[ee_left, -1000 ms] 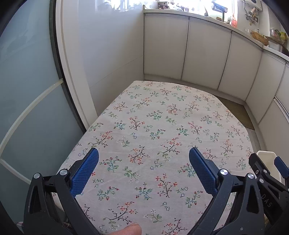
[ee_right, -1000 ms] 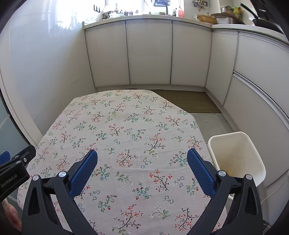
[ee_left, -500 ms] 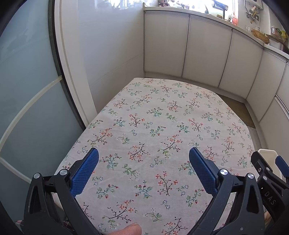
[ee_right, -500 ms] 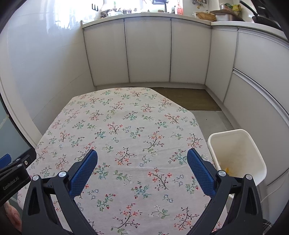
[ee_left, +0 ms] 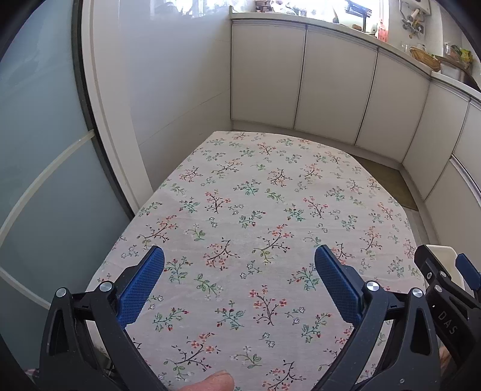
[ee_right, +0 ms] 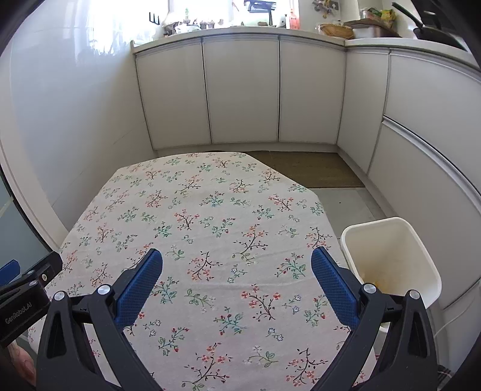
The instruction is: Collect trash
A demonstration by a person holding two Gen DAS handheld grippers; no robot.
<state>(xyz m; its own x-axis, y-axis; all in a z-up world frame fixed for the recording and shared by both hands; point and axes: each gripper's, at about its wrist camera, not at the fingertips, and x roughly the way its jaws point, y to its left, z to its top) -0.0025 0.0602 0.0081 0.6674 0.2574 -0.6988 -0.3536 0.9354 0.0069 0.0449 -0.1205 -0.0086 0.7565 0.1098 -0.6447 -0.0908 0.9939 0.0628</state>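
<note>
At the far left, a frosted glass sliding door with a pale cross-bar [ee_left: 36,168] stands beside a glossy white wall panel [ee_left: 168,90]. In front of them lies a table covered with a cream cloth printed with small red and green flower sprigs [ee_left: 255,210]; nothing rests on the cloth in either view.

The left gripper [ee_left: 239,272], black-framed with blue textured pads [ee_left: 141,282], hovers over the near left part of the table with its jaws spread wide and nothing between them. A fingertip [ee_left: 210,383] shows at the near edge just under it.

The right gripper [ee_right: 237,270], of the same build, hangs over the near middle of the cloth, also spread wide and empty. Its neighbour's black body shows at the left edge of the right wrist view.

To the right, just off the table's right edge and below it, stands a cream rectangular plastic bin [ee_right: 421,249], near the right gripper's right finger. A little yellowish matter [ee_right: 377,281] lies at its bottom; what it is cannot be told.

Beyond, a brown floor mat [ee_right: 309,168] lies before white cabinet doors [ee_right: 243,90] that curve round to the right, under a cluttered countertop [ee_right: 300,28].
</note>
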